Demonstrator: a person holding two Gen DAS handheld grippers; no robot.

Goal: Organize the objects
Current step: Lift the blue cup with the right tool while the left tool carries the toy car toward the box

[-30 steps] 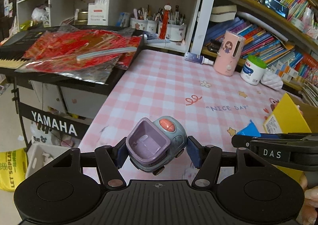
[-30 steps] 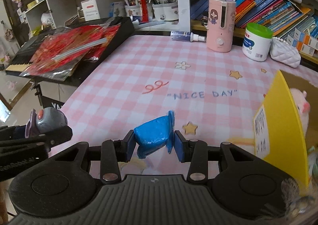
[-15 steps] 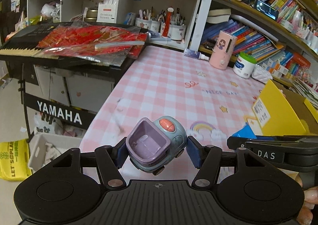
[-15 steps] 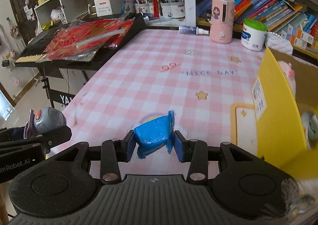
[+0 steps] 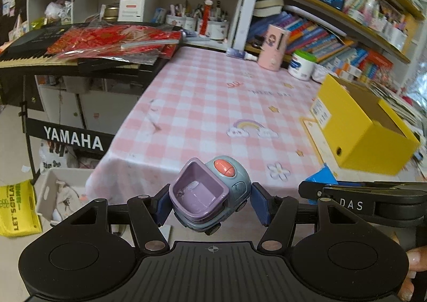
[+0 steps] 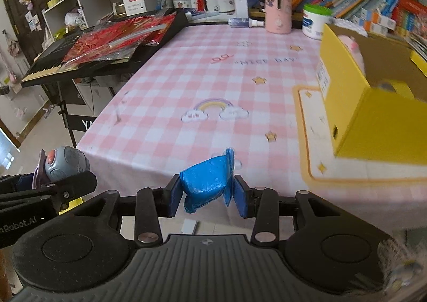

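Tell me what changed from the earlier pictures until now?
Both hand-held grippers drew back from the table: its near edge and the floor now show, and the yellow box looks farther off. Nothing was grasped or released. The left hand-held gripper still clamps the toy car, the right hand-held gripper the blue packet.
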